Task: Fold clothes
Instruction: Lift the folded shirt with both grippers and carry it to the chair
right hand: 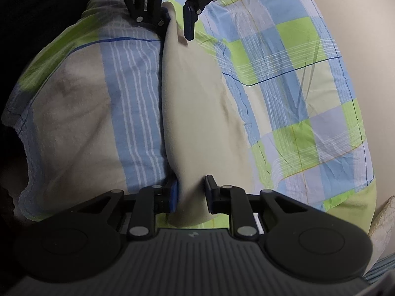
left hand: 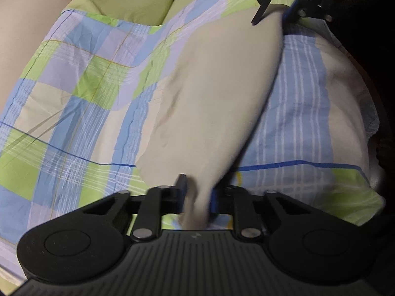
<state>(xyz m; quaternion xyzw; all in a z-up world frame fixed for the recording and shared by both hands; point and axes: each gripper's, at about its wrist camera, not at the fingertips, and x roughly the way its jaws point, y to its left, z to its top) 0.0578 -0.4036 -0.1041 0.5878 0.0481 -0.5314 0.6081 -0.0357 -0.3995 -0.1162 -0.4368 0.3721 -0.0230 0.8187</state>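
A cream-coloured garment [left hand: 212, 98] hangs stretched between my two grippers above a bed. My left gripper [left hand: 197, 197] is shut on one end of it. The right gripper [left hand: 274, 12] shows at the top of the left wrist view, holding the far end. In the right wrist view the garment [right hand: 195, 103] runs from my right gripper [right hand: 191, 194], shut on its near end, up to the left gripper [right hand: 176, 24] at the top. The cloth is blurred and taut, with a few creases.
A checked bedsheet in blue, green and lilac [left hand: 81, 93] covers the bed below [right hand: 296, 79]. Green pillows [left hand: 128, 2] lie at the head. A beige wall [right hand: 365, 24] borders one side. A dark area [left hand: 370, 49] lies past the bed edge.
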